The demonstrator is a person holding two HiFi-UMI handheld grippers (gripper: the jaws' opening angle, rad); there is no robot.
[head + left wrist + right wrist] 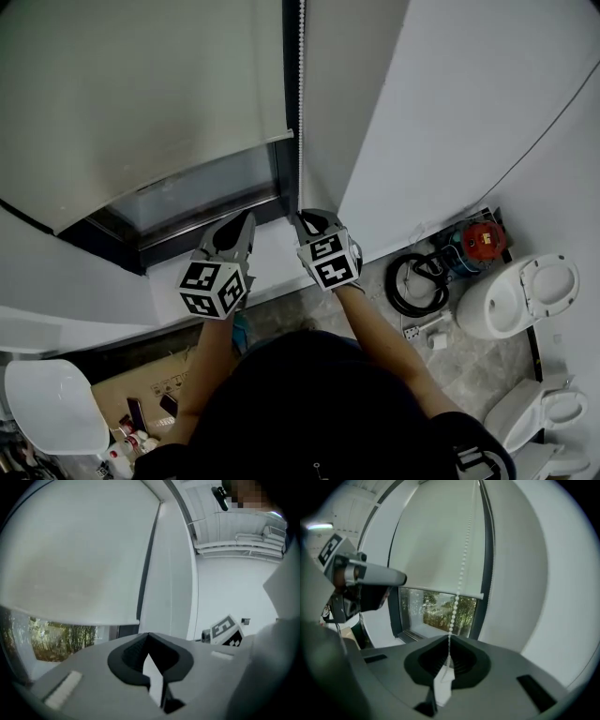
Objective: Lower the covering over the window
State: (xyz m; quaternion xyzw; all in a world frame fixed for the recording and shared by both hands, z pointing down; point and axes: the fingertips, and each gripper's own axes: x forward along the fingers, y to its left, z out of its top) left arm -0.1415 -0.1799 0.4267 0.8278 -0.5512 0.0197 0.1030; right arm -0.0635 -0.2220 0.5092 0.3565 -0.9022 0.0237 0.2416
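Observation:
A white roller blind (141, 94) covers most of the window; a strip of bare glass (202, 192) shows under its bottom bar. A white bead chain (301, 84) hangs down the dark frame at the blind's right edge. My right gripper (303, 221) is shut on this bead chain (461, 569), which runs straight down into the closed jaws (449, 643). My left gripper (247, 222) sits just left of it near the sill, shut with nothing between its jaws (149, 637). In the left gripper view, the blind (79, 550) fills the upper left.
A white sill (272, 253) lies under both grippers. On the floor at right are a toilet (520, 295), a coiled black hose (412, 281) and a red device (483, 241). A cardboard box (141, 394) and a white basin (56, 408) sit at lower left.

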